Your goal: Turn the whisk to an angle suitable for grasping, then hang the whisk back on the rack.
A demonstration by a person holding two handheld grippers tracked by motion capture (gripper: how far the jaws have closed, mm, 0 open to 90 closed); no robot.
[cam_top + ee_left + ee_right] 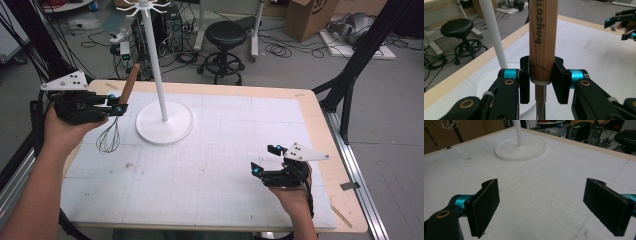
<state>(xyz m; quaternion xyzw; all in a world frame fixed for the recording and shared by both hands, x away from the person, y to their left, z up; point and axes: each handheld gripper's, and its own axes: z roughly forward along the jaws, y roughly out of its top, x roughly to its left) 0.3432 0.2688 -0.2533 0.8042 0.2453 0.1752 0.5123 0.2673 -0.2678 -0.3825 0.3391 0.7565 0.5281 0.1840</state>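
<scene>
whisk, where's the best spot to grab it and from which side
Grip the whisk on its straight wooden handle just above the wires, coming side-on, as the left claw does. The handle is round and rigid, while the wire loops would flex.

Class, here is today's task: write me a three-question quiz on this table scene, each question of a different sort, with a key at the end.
1. True or false: the left gripper is shut on the whisk by its wooden handle.
2. Multiple choice: the right gripper is A) shut on the whisk, B) open above the table, C) holding the stand.
3. Fill in: the whisk's wire end points ____.

Key:
1. True; the jaws press both sides of the handle.
2. B; its jaws stand wide apart with nothing between them.
3. Down, toward the table.
</scene>
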